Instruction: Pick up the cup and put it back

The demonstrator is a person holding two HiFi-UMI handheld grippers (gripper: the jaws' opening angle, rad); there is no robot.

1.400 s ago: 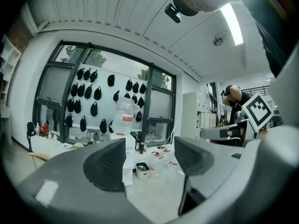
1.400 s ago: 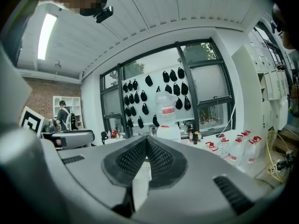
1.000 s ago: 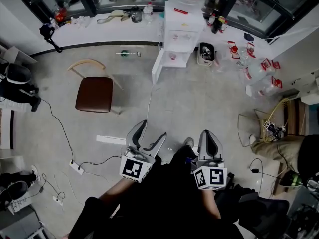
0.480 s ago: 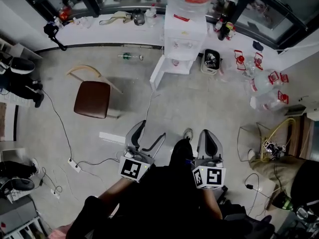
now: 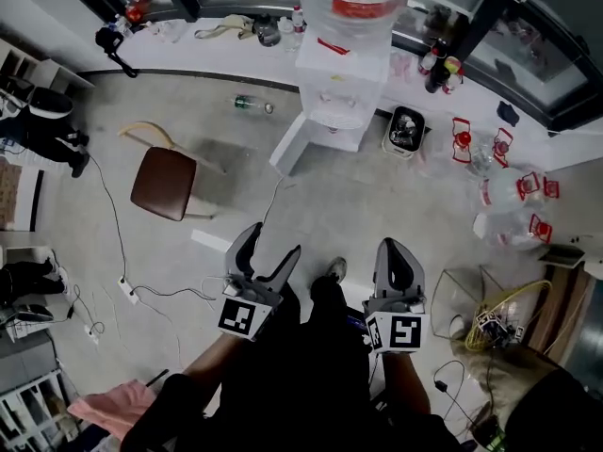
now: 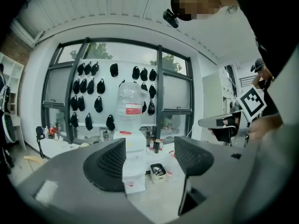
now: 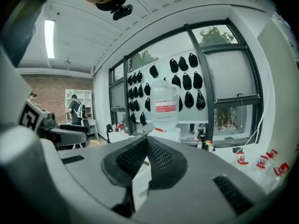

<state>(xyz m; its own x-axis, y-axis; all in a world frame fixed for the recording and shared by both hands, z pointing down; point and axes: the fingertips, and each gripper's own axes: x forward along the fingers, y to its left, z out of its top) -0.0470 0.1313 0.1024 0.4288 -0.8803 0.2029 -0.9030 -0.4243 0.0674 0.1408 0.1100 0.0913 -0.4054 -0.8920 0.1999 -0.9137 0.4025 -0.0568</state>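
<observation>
Seen from above, a person holds two grippers low over a grey floor. The left gripper (image 5: 271,245) has its jaws apart with nothing between them. The right gripper (image 5: 394,248) has its jaws closed together, empty. Ahead stands a white water dispenser (image 5: 332,83) topped by a large clear bottle (image 5: 358,3) with a red label. A small pinkish shape in its lower niche may be the cup (image 6: 129,183), too small to tell. Just beside the dispenser sits a small bin (image 5: 404,149) with dark contents.
</observation>
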